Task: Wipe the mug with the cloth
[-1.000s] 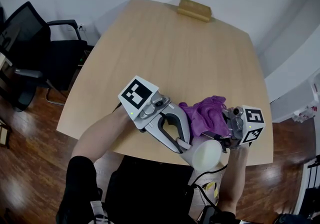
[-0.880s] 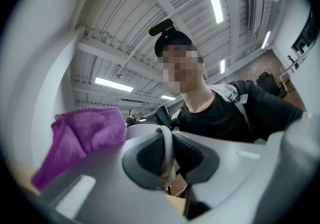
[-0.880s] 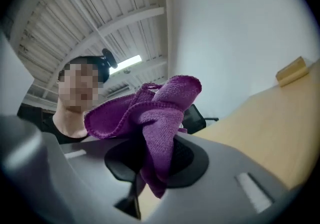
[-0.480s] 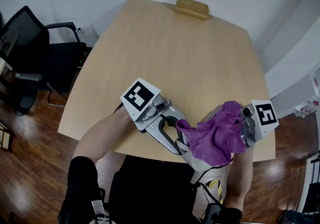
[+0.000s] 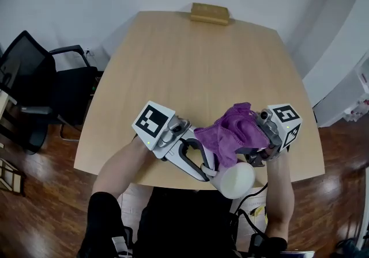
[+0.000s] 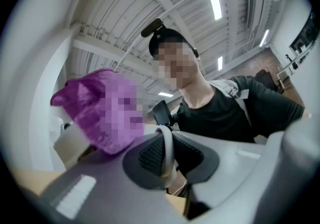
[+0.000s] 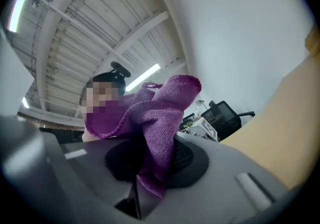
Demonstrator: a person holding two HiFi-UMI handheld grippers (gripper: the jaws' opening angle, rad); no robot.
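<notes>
The mug point(image 5: 237, 181) is held clear of the tabletop point(image 5: 190, 61), over its near edge and toward the right corner. The left gripper point(image 5: 209, 166) is closed narrow on a thin white part of the mug; whether that is the handle or the rim cannot be told. The cloth point(image 5: 229, 135) is pinched between the pads of the right gripper point(image 7: 155, 155), and its loose folds are bunched up beside the left gripper and against the mug's far side. No part of the mug's inside is shown.

The wiping is judged to be under way: mug and cloth are both lifted and brought together. How much of the surface has been covered cannot be read from these views. The near side of the mug is left bare of the cloth, and both things are not yet set back on the tabletop.
</notes>
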